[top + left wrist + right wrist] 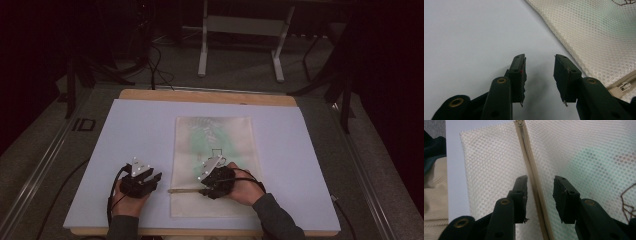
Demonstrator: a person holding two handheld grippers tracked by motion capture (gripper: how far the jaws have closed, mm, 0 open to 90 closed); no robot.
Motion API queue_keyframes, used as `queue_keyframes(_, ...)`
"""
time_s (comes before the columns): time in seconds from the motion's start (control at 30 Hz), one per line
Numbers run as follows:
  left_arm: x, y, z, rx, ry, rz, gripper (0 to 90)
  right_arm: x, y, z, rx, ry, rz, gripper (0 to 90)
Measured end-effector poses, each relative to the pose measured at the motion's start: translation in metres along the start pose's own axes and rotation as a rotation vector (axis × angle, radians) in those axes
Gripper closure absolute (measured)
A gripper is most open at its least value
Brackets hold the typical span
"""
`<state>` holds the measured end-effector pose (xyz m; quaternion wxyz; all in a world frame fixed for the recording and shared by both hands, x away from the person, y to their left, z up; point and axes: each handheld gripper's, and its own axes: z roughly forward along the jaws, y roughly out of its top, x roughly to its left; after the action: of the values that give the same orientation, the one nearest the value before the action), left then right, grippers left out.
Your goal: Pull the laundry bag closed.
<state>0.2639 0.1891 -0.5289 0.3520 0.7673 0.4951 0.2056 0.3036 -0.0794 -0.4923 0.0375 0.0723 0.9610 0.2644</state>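
Two hand-held grippers at work. Mesh bag (215, 165) flat on counter (125, 130), mid-sheet. Right hand-held gripper (540, 195) spread, straddling zipper (534, 182), no grip yet. Left hand-held gripper (539, 72) spread, beside bag's edge. Zipper work judged barely begun.

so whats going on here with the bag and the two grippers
A person at a table works on a cream mesh bag lying flat on a pale board, with something green showing through the mesh. The right gripper hangs open over the bag's zipper, one jaw on each side of the zipper line, not yet closed on it. The left gripper is open over bare board just beside the bag's edge, holding nothing.
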Motion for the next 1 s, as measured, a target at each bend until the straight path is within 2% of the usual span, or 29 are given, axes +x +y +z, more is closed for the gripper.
queue_keyframes(1.0,0.0,0.0,0.001,0.009,-0.001,0.008,60.1,0.006,0.035,0.02,0.009,0.046,-0.075,69.9)
